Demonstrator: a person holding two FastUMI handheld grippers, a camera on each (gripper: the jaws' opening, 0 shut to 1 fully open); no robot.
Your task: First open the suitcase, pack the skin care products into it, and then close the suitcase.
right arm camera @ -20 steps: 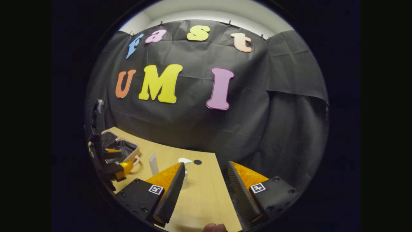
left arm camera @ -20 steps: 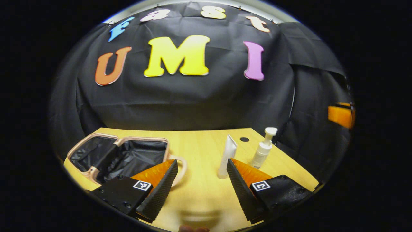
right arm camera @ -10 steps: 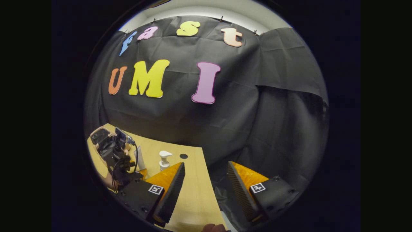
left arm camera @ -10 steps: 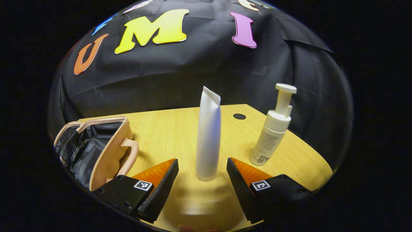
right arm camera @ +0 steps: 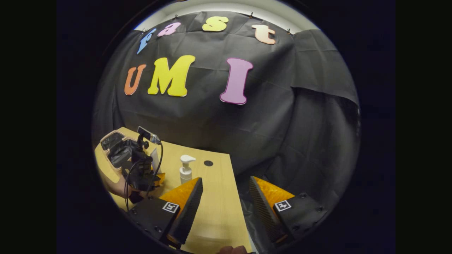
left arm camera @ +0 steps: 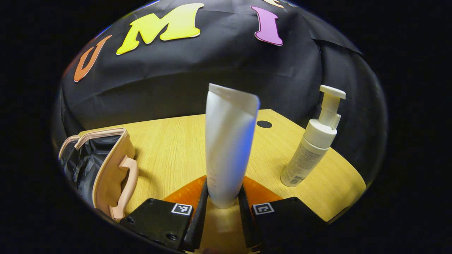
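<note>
Fingers of the left gripper (left arm camera: 221, 208) are clamped on the foot of the tube (left arm camera: 229, 144), which stands upright on the counter (left arm camera: 169, 141), long axis straight up. The open suitcase (left arm camera: 106, 165) lies just off to its left, so I'd guess lift and swing left; the pump bottle (left arm camera: 314, 141) waits farther right. Right gripper (right arm camera: 223, 208) hangs near the counter's edge, fingers apart, holding nothing.

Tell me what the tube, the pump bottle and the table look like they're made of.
Tube: likely soft plastic, smooth white with a satin sheen and flat crimped top. Pump bottle: probably hard plastic, matte white. Table: light wood or wood-look laminate, fine straight grain lines.
</note>
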